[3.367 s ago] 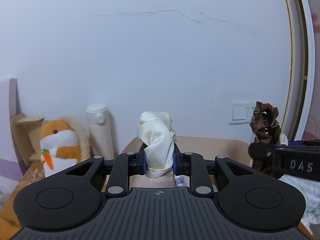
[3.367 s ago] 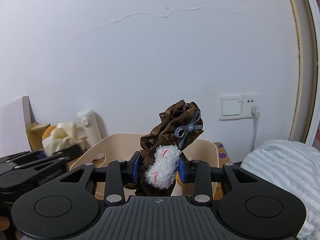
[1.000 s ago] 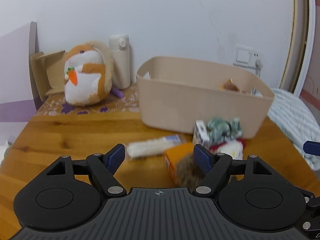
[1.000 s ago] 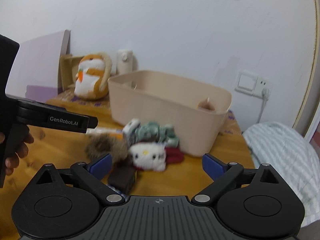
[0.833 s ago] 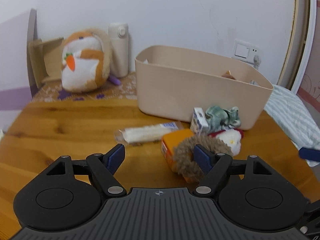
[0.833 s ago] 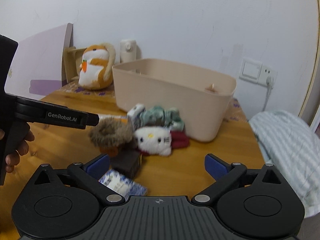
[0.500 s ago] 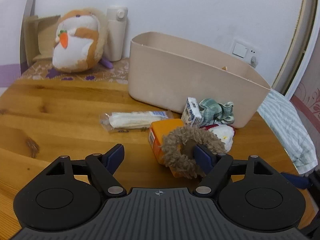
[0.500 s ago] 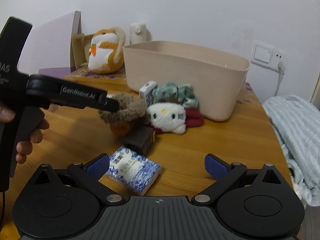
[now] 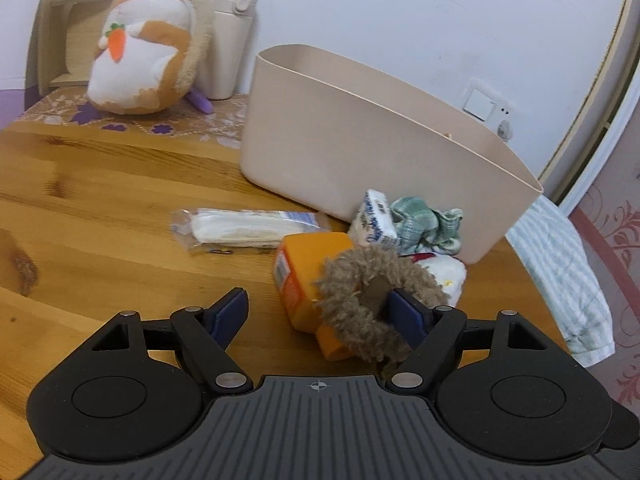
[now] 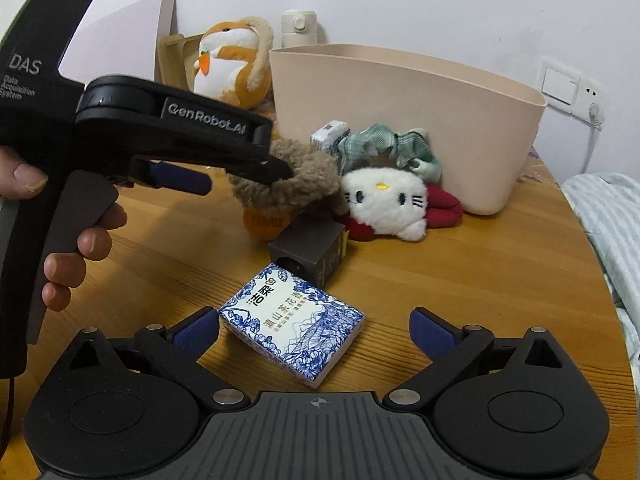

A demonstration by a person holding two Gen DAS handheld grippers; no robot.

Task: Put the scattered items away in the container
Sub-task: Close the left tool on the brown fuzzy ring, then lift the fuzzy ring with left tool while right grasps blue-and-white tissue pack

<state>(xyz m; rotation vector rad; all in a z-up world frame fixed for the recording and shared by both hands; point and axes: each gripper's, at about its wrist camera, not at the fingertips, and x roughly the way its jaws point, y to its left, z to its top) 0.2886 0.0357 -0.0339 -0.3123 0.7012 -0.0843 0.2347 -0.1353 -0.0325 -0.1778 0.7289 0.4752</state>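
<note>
You are at the pick stage, with both grippers down over the pile in front of the beige plastic bin, which fills the upper centre of the right wrist view.

Your left gripper has its jaws wide apart. The right-hand pad sits inside the ring of the fuzzy brown scrunchie, at lower centre of the left wrist view, on top of the orange box. The other pad stands clear over bare wooden table. Nothing is pinched yet. I'd judge the next move is to close across one side of the ring, taking care not to catch the box under it.

Your right gripper is also spread wide, empty, with the blue-and-white tissue pack lying between the pads at lower centre. Lower a touch more, then squeeze its short sides.

The Hello Kitty plush, green scrunchie and dark box wait by the bin wall.
</note>
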